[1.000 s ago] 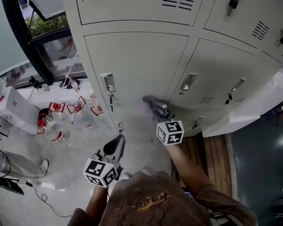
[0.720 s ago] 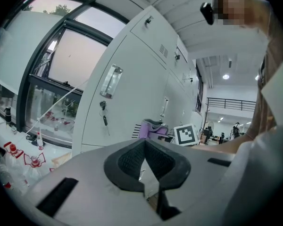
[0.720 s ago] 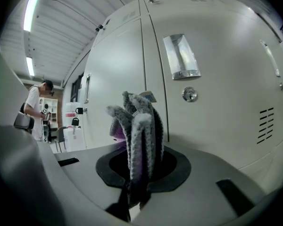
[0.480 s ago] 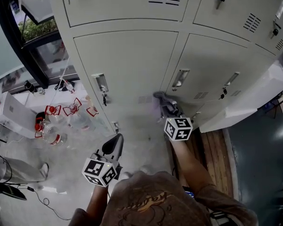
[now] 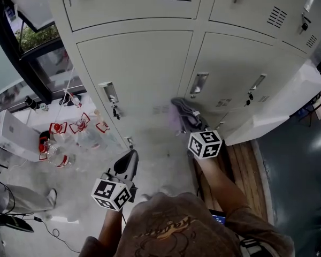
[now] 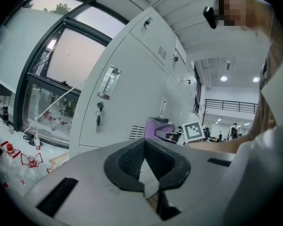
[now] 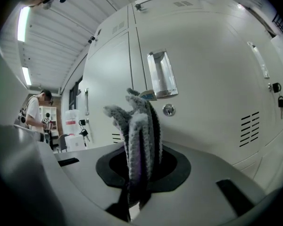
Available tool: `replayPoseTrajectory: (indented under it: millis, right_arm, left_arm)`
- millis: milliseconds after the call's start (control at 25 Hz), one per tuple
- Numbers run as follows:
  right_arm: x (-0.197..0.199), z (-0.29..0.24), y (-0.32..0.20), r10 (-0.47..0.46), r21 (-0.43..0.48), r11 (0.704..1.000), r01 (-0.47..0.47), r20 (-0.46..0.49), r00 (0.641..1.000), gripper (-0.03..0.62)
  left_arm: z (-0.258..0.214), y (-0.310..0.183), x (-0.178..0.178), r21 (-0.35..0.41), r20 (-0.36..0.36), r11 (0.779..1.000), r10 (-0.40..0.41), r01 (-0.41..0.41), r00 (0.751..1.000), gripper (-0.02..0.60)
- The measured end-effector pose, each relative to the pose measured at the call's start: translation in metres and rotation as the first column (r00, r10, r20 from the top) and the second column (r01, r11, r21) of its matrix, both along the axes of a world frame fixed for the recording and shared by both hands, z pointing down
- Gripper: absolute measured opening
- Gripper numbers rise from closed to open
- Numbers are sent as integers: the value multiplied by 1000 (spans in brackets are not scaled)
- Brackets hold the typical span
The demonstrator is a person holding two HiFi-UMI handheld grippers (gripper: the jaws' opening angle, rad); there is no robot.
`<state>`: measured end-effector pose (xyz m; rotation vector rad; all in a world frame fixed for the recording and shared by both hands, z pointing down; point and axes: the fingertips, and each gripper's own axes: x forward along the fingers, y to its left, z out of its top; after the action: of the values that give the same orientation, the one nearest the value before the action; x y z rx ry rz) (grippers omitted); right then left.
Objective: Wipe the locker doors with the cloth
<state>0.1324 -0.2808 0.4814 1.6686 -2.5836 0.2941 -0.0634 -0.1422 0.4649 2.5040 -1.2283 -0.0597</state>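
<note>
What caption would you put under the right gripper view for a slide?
Right gripper clamps a grey cloth before a locker door, near its handle.

A dark-framed window (image 5: 48,63) fills the 10 o'clock corner, greenery beyond it. Pale floor (image 5: 155,159) runs under the grey lockers (image 5: 144,63); wooden boards (image 5: 246,167) lie at 4 o'clock. Plastic bottles (image 5: 56,154) cluster at 9 o'clock. Strip lights (image 7: 22,20) glow overhead.

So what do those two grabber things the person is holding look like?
The left gripper and the right gripper look the same. Each has a pale grey plastic body and black ridged jaw pads that narrow to a point. Each also carries a white cube printed with black square markers. The person wears a brown top.
</note>
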Motion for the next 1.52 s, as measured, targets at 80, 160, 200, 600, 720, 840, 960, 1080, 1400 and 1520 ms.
replayPoseTrajectory:
  millis: [80, 160, 200, 600, 720, 840, 960, 1080, 1400, 1520]
  right_arm:
    - [1, -12, 5, -13, 11, 1000, 13, 4, 1000, 55]
    - [0, -25, 13, -33, 22, 999, 32, 12, 999, 55]
    - [-2, -32, 17, -45, 28, 999, 45, 21, 999, 55]
    - [-44, -90, 86, -236, 107, 967, 233, 17, 972, 55]
    - [-58, -81, 104, -254, 108, 962, 252, 6, 967, 55]
    - [-69, -64, 118, -268, 106, 958, 266, 5, 964, 55]
    - [-72, -39, 127, -284, 90, 955, 282, 12, 959, 55]
    - [-69, -13, 128, -269, 51, 962, 267, 29, 963, 55]
    - [-65, 26, 129, -257, 22, 966, 257, 6, 966, 55]
    - [-65, 36, 131, -256, 1, 967, 256, 14, 967, 55]
  left_arm:
    - [-3, 0, 0, 9, 1, 1000, 2, -2, 1000, 3]
    - [-6, -1, -1, 18, 2, 1000, 3, -3, 1000, 3]
    - [-8, -1, -2, 22, 3, 1000, 3, -3, 1000, 3]
    - [-18, -1, -5, 43, -7, 999, -2, 2, 1000, 3]
    - [-20, -1, -3, 45, -17, 999, -5, 6, 1000, 3]
    - [-18, -1, -3, 41, -32, 999, -12, 13, 999, 3]
    - [-11, -3, -6, 27, -50, 999, -24, 25, 998, 3]
    - [-2, -2, -7, 22, -52, 999, -33, 34, 998, 3]
    - [18, 2, -11, 44, -33, 998, -34, 36, 999, 3]
    - [24, 2, -16, 51, -21, 997, -55, 56, 998, 3]
